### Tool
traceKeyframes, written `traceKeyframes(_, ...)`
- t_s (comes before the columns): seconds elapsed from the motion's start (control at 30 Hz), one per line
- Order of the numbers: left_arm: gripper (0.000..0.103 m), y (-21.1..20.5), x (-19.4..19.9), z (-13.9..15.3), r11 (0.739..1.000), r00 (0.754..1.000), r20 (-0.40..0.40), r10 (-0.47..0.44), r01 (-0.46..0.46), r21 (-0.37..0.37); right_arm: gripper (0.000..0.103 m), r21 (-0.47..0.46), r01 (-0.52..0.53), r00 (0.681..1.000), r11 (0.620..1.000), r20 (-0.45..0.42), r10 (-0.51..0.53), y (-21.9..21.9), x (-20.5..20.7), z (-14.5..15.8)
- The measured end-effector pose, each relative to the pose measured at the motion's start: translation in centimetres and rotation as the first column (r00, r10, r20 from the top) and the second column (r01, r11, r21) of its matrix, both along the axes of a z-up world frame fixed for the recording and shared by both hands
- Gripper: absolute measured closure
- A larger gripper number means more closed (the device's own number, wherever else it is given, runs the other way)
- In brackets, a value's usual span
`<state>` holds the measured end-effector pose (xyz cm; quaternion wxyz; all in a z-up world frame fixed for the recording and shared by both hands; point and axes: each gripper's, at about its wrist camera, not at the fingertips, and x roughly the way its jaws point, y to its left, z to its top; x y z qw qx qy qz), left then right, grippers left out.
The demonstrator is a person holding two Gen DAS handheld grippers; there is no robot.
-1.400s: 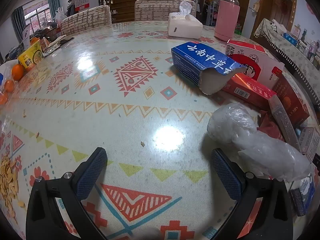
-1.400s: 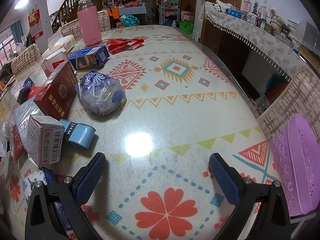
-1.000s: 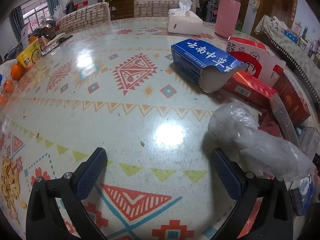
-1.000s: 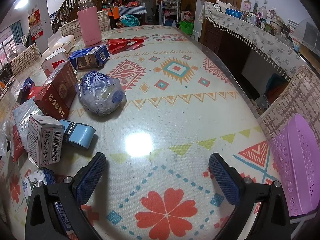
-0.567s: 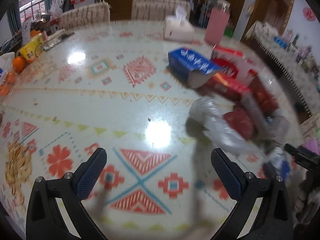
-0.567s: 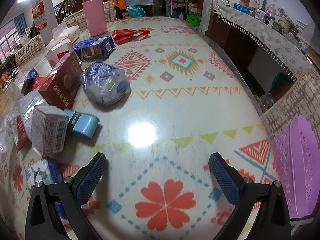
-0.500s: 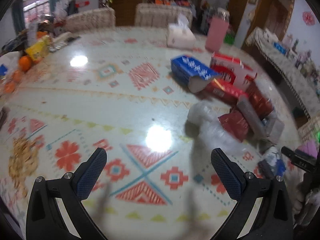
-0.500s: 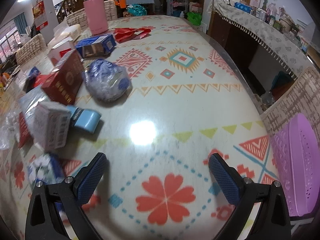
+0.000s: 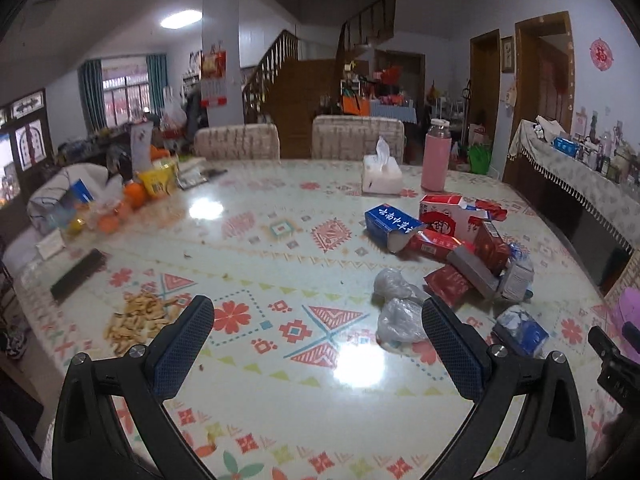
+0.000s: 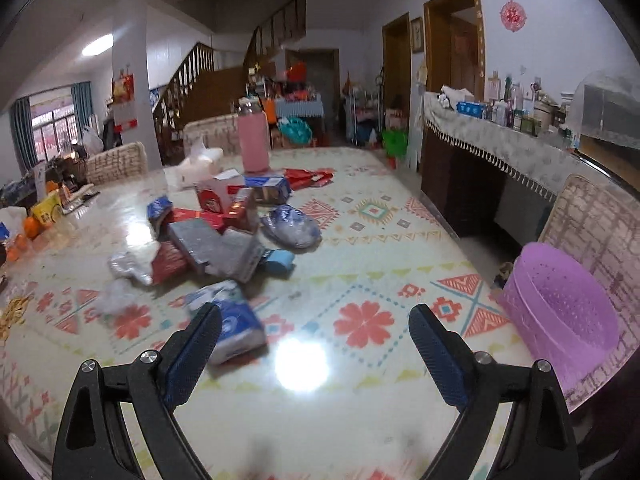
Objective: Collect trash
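Both the left tongs (image 9: 318,344) and right tongs (image 10: 314,350) hang wide and empty above the worktop (image 10: 372,248), apparently surveying before a first pick. The trash pile (image 10: 216,236) lies well left of the purple basket (image 10: 560,320), its likely destination at the worktop's edge.

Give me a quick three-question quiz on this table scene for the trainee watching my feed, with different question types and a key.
1. True or false: the left gripper is shut on the clear plastic bag.
2. Multiple choice: in the right wrist view, the purple basket sits A) in the middle of the trash pile, B) at the table's right edge, C) beside the pink bottle.
3. Fill in: the blue and white packet lies just ahead of the right gripper's ____ finger.

Key
1. False: both jaws stand wide apart and hold nothing.
2. B
3. left
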<state>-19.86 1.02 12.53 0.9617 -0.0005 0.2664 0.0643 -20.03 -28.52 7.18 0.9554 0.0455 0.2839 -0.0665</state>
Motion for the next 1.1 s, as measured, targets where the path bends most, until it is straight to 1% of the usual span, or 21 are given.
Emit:
traceKeyframes(0.17,0.0,-1.7,-2.2,0.6,0.998,0.999,0.037,-0.005,0.002,0.069,0.006,0.07,-0.043,0.999,0.997,0.023,0.041,0.3,-2.1,0.2)
traceKeyframes(0.33,0.0,-2.7,-3.6,0.6,0.994,0.999,0.05,-0.011,0.005,0.106,0.006,0.011,-0.058,0.997,0.998,0.045,0.057,1.5,-3.7,0.8)
traceKeyframes(0.43,0.0,-3.1,-3.8,0.5,0.993,0.999,0.042,-0.013,0.008,0.121,0.006,0.011,-0.074,0.996,0.997,0.054,0.074,1.9,-4.3,1.0)
traceKeyframes(0.67,0.0,-3.0,-4.2,0.4,0.993,1.0,0.028,-0.009,0.006,0.115,0.006,0.034,-0.096,0.993,0.995,0.069,0.094,1.9,-4.8,1.3)
traceKeyframes(0.97,0.0,-3.4,-3.6,-0.2,0.994,1.0,-0.013,-0.016,0.017,0.112,0.006,0.073,-0.114,0.993,0.991,0.049,0.111,1.7,-4.6,0.6)
traceKeyframes(1.1,0.0,-3.1,-2.8,-0.5,0.996,0.999,-0.034,-0.017,0.02,0.086,0.006,0.081,-0.121,0.992,0.989,0.039,0.118,1.4,-4.5,0.5)
